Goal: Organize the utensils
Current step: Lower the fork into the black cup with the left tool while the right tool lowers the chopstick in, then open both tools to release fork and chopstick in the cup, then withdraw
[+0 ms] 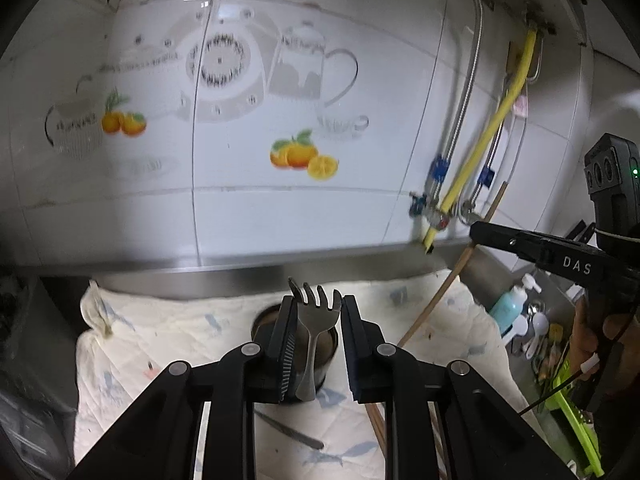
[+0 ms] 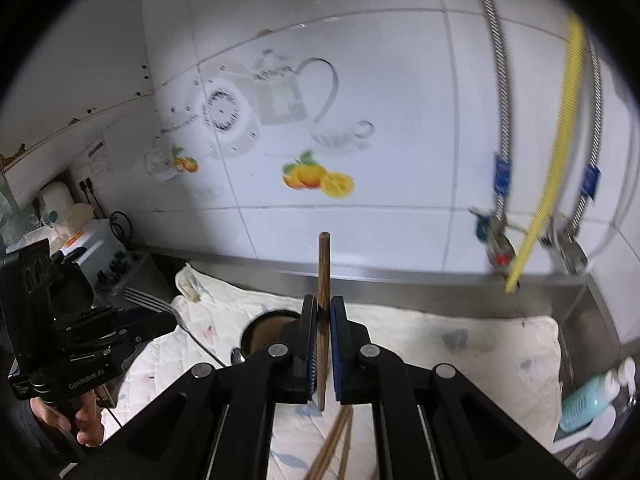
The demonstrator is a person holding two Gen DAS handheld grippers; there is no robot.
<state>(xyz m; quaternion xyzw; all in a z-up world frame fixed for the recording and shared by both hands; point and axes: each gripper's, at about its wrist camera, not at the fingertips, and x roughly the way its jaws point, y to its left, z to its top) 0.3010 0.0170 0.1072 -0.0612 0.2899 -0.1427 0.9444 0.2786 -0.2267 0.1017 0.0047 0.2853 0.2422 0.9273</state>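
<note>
Steel fork [image 1: 316,320]: lower centre of left view, pinched by left gripper [image 1: 316,312], jaws narrowly apart, tines up.
Chopstick [image 2: 323,320]: right gripper [image 2: 320,312] clamped tight, lower centre.
Holder cup [image 1: 324,354]: beneath fork.
Risk: fork looks one-sided, may pivot; chopstick could swing, miss cup.

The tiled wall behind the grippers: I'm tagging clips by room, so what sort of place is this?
Most likely a home kitchen counter. The tiled wall carries teapot and orange decals, a steel counter edge runs below it, and water hoses with valves hang at right.
</note>
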